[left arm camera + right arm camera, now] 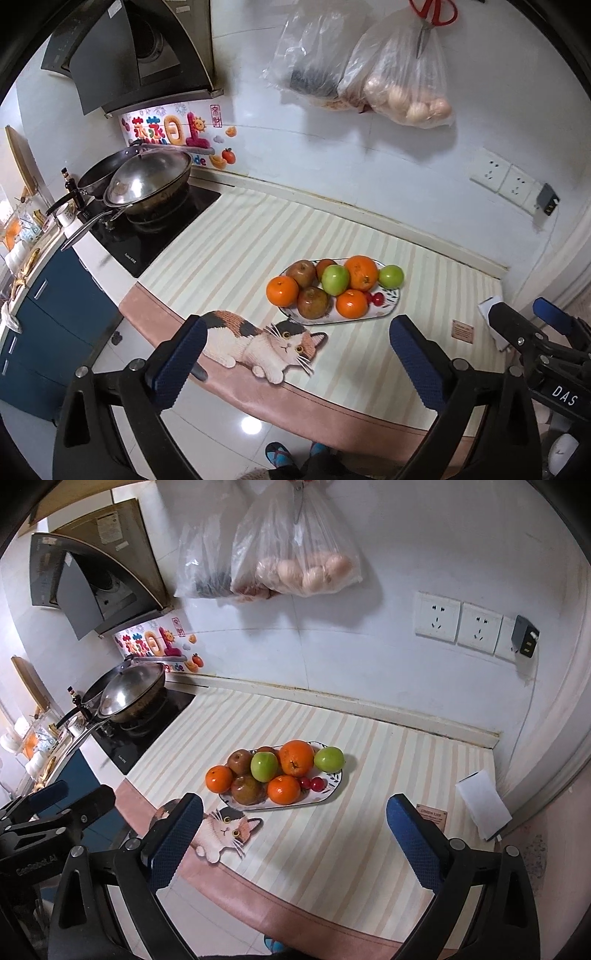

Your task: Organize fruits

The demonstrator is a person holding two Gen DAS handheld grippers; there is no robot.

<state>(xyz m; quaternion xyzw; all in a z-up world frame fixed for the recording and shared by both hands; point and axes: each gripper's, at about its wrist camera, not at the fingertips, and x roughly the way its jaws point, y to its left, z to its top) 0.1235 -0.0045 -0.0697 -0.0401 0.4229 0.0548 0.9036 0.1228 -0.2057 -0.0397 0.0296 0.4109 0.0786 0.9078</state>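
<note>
Orange, green and brown fruit crowds a patterned plate [334,781] just ahead of both tongs, left gripper [295,363] and right gripper [293,843] each spread wide, holding nothing. Count: three oranges, two green apples, three brown fruits, two cherries. Risk: the heaped pile could roll once nudged, especially the far apple [328,759] at the rim.

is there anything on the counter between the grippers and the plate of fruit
Nothing visible blocks the way. Both the left gripper and right gripper are open and empty, with only bare striped mat and its flat cat picture before the fruit plate.
</note>
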